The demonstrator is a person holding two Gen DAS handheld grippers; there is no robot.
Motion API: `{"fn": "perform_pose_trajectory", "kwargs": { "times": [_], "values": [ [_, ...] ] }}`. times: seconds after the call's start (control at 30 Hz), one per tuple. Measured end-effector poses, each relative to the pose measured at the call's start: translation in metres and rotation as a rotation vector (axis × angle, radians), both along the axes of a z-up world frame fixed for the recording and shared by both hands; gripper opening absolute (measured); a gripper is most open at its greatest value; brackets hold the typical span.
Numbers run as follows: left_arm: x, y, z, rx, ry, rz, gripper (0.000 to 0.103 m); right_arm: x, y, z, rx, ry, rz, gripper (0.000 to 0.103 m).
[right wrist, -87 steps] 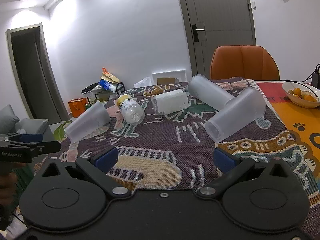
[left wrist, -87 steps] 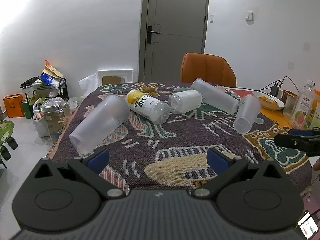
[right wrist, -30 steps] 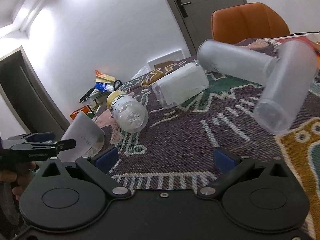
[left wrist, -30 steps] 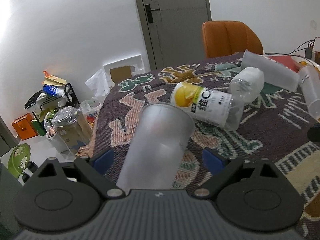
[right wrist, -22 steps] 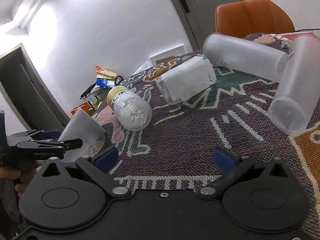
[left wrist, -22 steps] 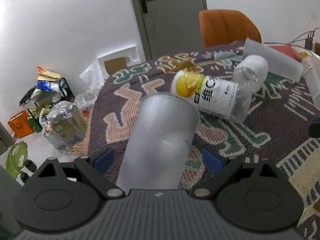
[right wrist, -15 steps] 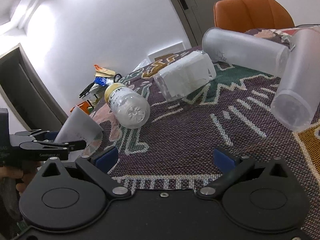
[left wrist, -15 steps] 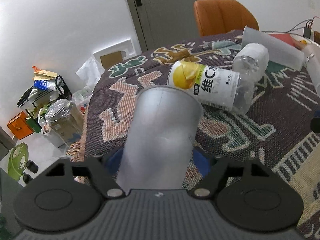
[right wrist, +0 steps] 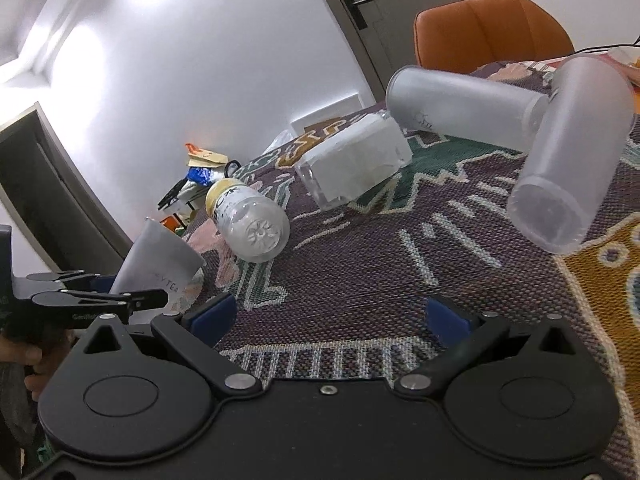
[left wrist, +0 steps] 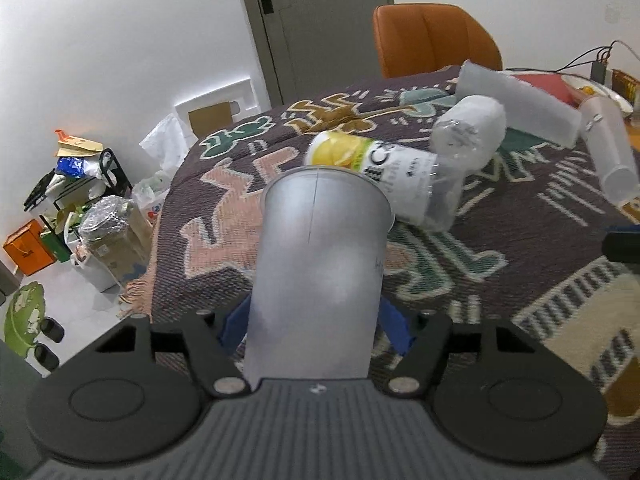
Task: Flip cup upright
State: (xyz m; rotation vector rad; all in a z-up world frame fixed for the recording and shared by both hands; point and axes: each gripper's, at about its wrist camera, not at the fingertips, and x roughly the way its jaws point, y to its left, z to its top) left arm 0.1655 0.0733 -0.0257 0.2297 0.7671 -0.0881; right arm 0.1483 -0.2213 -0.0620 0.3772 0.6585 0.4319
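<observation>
We see the left hand-held gripper clamped on a frosted cup, its blue pads pressed to the sides, near the left edge of the worktop. The cup leans, its wide rim pointing away. The right hand-held gripper hangs wide and empty over the patterned cloth, with a bottle lying beyond.

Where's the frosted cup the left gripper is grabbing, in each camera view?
Left wrist: frosted cup fills the lower centre, between the left gripper fingers.
Right wrist: frosted cup at far left edge.
Shared landmark: yellow-capped bottle lying just beyond it.
</observation>
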Motion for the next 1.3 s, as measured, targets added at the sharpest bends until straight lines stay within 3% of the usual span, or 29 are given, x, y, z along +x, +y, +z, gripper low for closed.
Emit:
{"fn": "perform_pose_trajectory", "kwargs": {
  "times": [0.53, 0.93, 1.3],
  "values": [
    [-0.043, -0.070, 0.019, -0.078, -0.055, -0.108, 0.068, -0.024, -0.053, 0.002, 0.009, 0.005, -0.068, 0.103],
    [-0.052, -0.122, 0.009, -0.131, -0.025, -0.200, 0.068, -0.041, -0.085, 0.001, -0.026, 0.005, -0.102, 0.103],
    [-0.047, -0.157, -0.007, -0.137, 0.021, -0.261, 0.068, -0.043, -0.112, -0.001, 0.030, 0.016, -0.154, 0.103]
  ]
}}
